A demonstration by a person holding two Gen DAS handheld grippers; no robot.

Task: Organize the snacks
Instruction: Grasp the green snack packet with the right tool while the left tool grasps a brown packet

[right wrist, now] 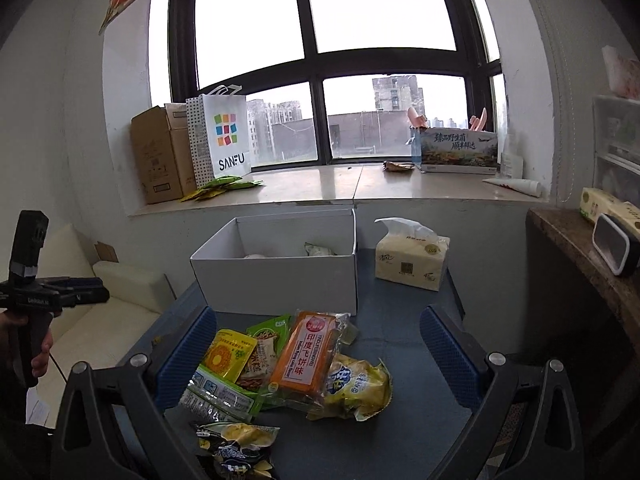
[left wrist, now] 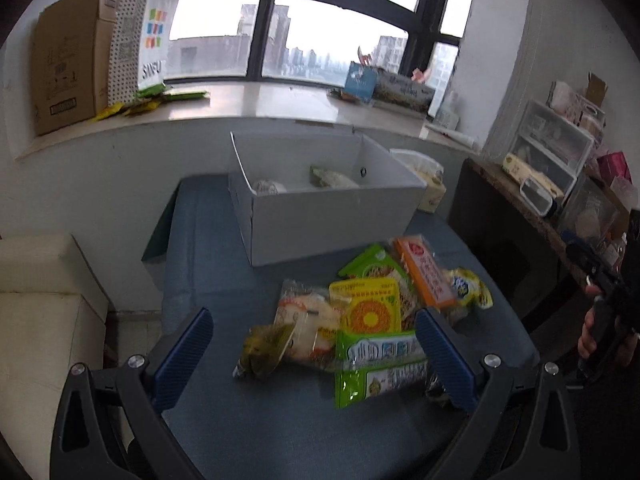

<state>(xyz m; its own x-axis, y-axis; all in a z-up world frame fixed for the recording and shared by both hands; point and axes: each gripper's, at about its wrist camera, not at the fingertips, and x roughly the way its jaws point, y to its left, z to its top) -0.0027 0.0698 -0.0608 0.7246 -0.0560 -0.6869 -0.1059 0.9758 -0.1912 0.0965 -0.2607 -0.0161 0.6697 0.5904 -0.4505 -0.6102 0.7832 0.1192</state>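
Note:
A pile of snack packets (left wrist: 360, 312) lies on the blue table (left wrist: 224, 264) in front of a white open box (left wrist: 320, 212). The box holds two packets (left wrist: 332, 178). The pile includes an orange pack (right wrist: 310, 354), a yellow round-print packet (right wrist: 228, 356), green packets (left wrist: 380, 364) and a yellow bag (right wrist: 356, 390). My left gripper (left wrist: 316, 356) is open and empty above the near side of the pile. My right gripper (right wrist: 318, 354) is open and empty, its jaws on either side of the pile. The box also shows in the right wrist view (right wrist: 276, 264).
A tissue pack (right wrist: 412, 258) stands right of the box. The windowsill (right wrist: 360, 188) behind carries cardboard boxes (right wrist: 160, 152), a SANFU bag (right wrist: 226, 136) and a printed carton (right wrist: 456, 150). A white sofa (left wrist: 44, 304) is at left, a cluttered side counter (left wrist: 560, 192) at right.

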